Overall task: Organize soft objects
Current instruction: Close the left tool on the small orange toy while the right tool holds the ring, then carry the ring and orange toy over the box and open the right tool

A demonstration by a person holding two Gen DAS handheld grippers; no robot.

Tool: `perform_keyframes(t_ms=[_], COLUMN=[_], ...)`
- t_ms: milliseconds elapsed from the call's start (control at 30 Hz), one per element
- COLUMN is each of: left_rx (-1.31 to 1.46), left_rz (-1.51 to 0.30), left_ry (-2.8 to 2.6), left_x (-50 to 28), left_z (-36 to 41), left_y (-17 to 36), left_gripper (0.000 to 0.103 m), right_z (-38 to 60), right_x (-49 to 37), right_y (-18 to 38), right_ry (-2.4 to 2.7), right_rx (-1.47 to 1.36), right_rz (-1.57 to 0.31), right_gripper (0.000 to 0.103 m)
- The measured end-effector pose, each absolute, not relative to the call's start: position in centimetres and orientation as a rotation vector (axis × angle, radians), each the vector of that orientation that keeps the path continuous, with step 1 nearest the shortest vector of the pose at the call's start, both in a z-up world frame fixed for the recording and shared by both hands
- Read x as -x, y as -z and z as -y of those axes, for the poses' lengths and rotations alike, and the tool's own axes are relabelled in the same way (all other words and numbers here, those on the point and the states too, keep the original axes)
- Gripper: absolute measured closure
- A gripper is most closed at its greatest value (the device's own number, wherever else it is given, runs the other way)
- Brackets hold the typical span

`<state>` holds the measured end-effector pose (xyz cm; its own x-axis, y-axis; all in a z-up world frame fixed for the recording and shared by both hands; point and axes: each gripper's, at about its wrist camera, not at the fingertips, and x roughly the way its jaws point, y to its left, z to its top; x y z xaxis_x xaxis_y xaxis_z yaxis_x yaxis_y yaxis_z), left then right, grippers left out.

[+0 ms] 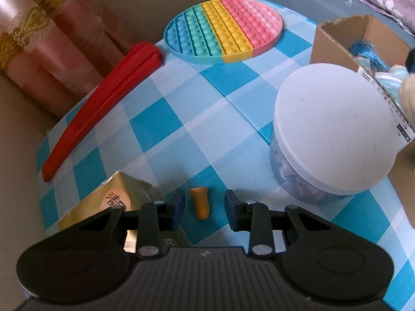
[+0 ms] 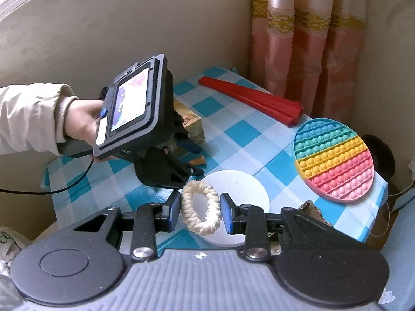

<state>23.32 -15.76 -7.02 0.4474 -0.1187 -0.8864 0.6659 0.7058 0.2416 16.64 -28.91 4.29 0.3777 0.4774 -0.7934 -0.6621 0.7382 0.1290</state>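
Observation:
A small orange foam earplug lies on the checked tablecloth between the open fingers of my left gripper, which touch nothing. It also shows in the right wrist view, beside the left gripper. My right gripper holds a cream knitted scrunchie between its pads, above the white lid of a clear jar. The jar stands right of the earplug. The scrunchie shows at the right edge of the left wrist view, over a cardboard box with blue soft things inside.
A round rainbow pop-it mat lies at the table's far side. A red folded fan lies along the left edge. A gold packet sits by the left finger. Pink curtains hang behind the table.

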Motion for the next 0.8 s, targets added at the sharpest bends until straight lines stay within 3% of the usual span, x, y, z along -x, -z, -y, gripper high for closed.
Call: perform_keyframes(t_ms=[333, 800], left_rx=[-0.592, -0.555], left_rz=[-1.009, -1.005], left_ry=[0.523, 0.529], left_x=[-23.5, -23.3], left_z=[15.5, 14.8], left_y=[7.1, 5.8], left_gripper=[0.093, 0.094], right_z=[28.7, 29.0], right_x=[-16.4, -15.9], right_y=[-4.5, -4.8], right_ry=[-0.754, -0.743], right_rx=[0.223, 0.221], right_rz=[-0.923, -0.924], right_gripper=[0.065, 0.065])
